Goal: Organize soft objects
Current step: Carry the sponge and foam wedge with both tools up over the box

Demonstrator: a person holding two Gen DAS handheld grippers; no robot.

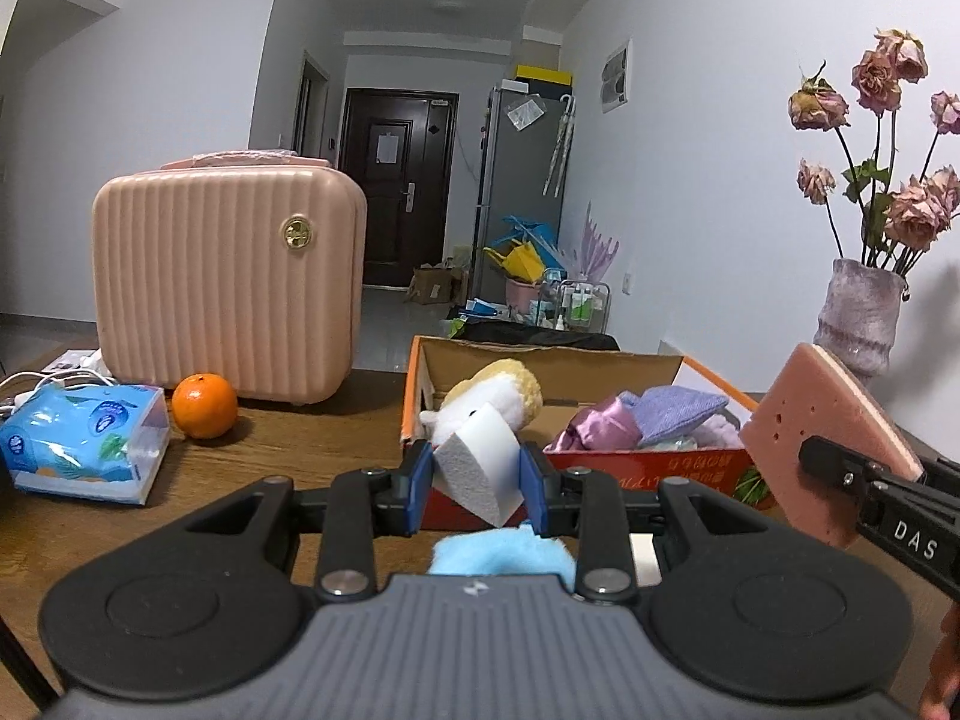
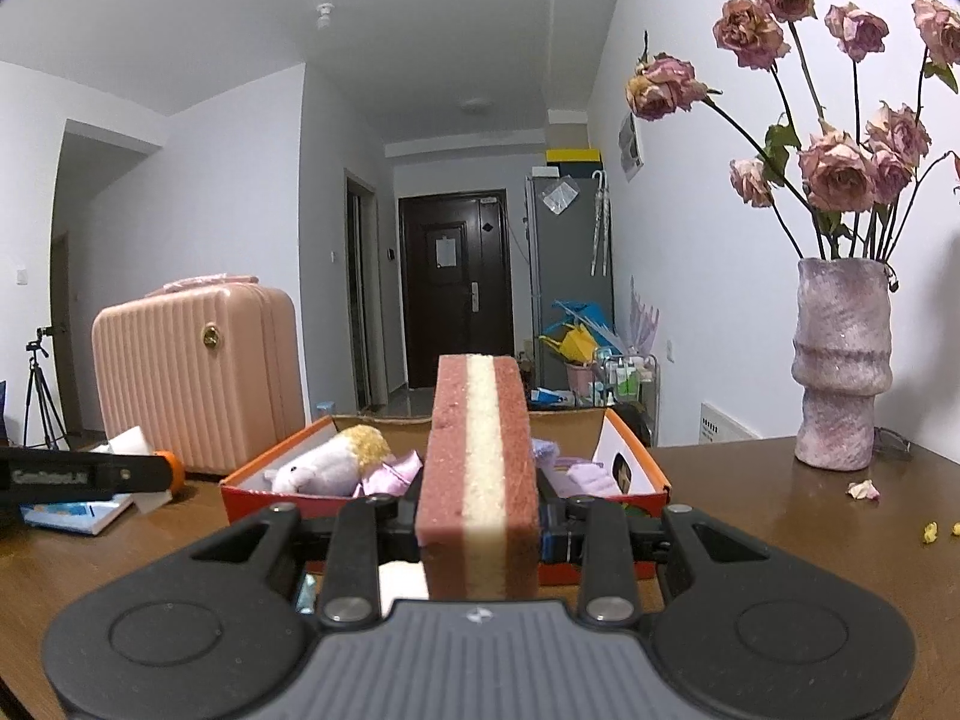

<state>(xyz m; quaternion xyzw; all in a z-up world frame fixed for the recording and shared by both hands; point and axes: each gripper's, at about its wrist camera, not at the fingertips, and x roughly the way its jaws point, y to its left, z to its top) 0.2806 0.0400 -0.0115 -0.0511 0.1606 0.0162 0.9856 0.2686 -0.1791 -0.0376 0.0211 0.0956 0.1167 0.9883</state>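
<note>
Now left jaws pinch the white sponge [image 1: 480, 468]; right jaws clamp the pink sponge [image 2: 480, 480].

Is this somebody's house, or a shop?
Most likely somebody's home, a flat. A hallway leads to a dark front door, a fridge stands beside it, and a vase of dried roses sits on the wooden table.

**A lived-in home**

A flat's living area is shown: a wooden table [image 2: 750, 492] carrying a vase of dried roses [image 2: 840, 360], a hallway closed by a dark entrance door [image 2: 456, 288], a grey fridge [image 1: 522, 180], and household clutter heaped on the floor.
</note>
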